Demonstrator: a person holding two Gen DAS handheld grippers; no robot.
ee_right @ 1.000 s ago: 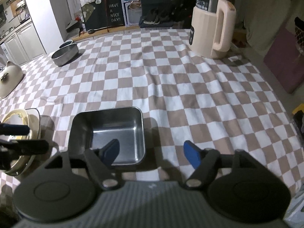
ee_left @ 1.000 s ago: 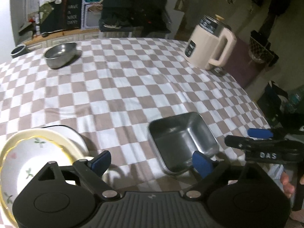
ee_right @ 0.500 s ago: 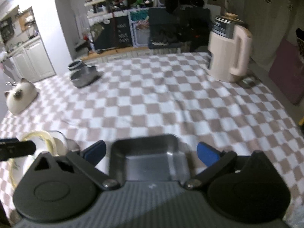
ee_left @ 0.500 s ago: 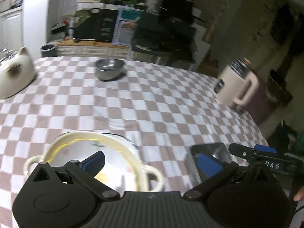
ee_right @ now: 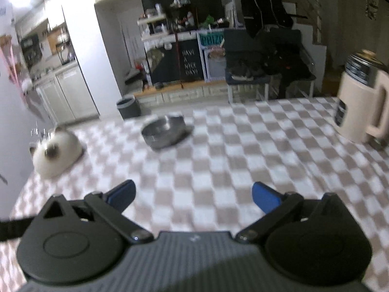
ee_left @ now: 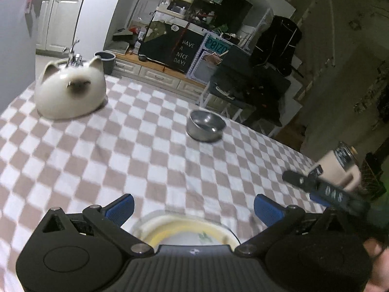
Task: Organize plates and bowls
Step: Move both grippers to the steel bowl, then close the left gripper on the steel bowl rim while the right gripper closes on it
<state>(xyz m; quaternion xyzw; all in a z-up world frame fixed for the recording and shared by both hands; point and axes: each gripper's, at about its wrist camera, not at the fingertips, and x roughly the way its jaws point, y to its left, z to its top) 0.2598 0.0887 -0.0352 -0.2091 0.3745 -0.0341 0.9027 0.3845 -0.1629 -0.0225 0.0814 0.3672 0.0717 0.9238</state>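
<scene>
Your left gripper (ee_left: 193, 205) and right gripper (ee_right: 193, 194) hang wide and empty over the checked table (ee_left: 150, 160), likely freed for the steel bowl (ee_left: 206, 126) near its far edge; the yellow-rimmed plate (ee_left: 187, 228) sits at the near edge

Cat-shaped lid (ee_left: 70, 92) (white), cream kettle (ee_right: 362, 107)
</scene>
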